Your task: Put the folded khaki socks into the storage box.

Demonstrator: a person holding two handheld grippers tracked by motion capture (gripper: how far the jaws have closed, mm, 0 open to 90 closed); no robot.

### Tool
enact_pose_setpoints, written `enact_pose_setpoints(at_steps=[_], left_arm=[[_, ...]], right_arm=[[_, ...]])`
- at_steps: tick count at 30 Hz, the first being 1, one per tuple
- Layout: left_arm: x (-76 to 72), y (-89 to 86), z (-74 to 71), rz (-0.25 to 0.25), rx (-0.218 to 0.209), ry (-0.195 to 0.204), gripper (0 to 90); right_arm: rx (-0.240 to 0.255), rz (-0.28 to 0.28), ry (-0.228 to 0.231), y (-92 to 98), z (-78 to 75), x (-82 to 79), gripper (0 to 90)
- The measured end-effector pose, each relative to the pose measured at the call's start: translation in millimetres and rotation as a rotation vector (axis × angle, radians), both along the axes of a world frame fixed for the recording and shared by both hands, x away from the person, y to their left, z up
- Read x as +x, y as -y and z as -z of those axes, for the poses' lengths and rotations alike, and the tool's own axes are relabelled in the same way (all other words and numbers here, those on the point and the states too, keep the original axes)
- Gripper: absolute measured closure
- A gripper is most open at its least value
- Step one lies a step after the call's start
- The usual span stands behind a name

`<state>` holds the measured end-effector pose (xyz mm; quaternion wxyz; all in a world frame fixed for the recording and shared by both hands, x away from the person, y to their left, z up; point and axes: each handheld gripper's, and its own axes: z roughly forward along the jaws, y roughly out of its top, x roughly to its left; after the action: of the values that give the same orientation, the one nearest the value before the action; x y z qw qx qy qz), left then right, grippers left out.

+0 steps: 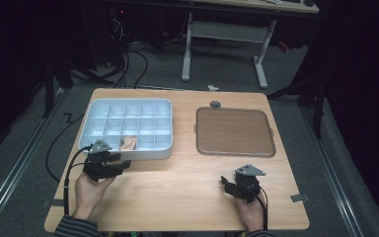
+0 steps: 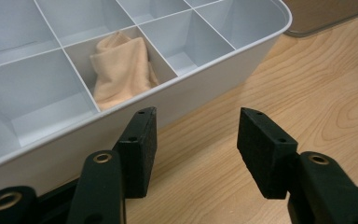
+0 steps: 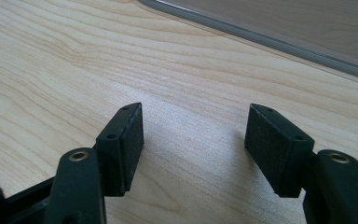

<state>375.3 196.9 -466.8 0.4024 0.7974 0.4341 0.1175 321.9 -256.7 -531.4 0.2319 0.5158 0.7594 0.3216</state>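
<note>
Left gripper [image 2: 193, 140], jaws spread and empty, sits just outside the organizer tray [image 2: 223, 77]; the peach cloth [image 2: 121, 70] lies ahead-left, in the near row.

The room is dim — dark at both sides, light falling mainly on the wooden table [image 1: 177, 197]. Grey carpet [image 1: 355, 163] covers the floor. Beyond the table's far edge stands a desk on white legs [image 1: 224, 37], with black cables [image 1: 128, 64] trailing beside it — a metal rail [image 1: 15, 168] runs along the left.
</note>
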Motion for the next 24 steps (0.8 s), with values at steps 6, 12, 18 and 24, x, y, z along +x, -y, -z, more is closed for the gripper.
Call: enact_pose_setpoints(at_steps=[6, 12, 18, 24], left_arm=[[-1.9, 3.3, 4.1, 0.011, -0.011, -0.003, 48.0], [-3.5, 6.8, 8.7, 0.022, -0.016, -0.004, 47.5], [-4.1, 9.2, 15.0, 0.023, -0.024, -0.015, 46.8], [-4.3, 11.5, 20.1, 0.027, -0.023, -0.023, 46.7]], right_arm=[[0.000, 0.000, 0.001, 0.0, 0.1, 0.0, 37.2], [0.001, 0.000, 0.000, -0.1, 0.1, 0.0, 37.2], [0.001, 0.000, 0.000, 0.0, 0.1, 0.0, 37.2], [0.000, 0.000, 0.000, 0.0, 0.1, 0.0, 37.2]])
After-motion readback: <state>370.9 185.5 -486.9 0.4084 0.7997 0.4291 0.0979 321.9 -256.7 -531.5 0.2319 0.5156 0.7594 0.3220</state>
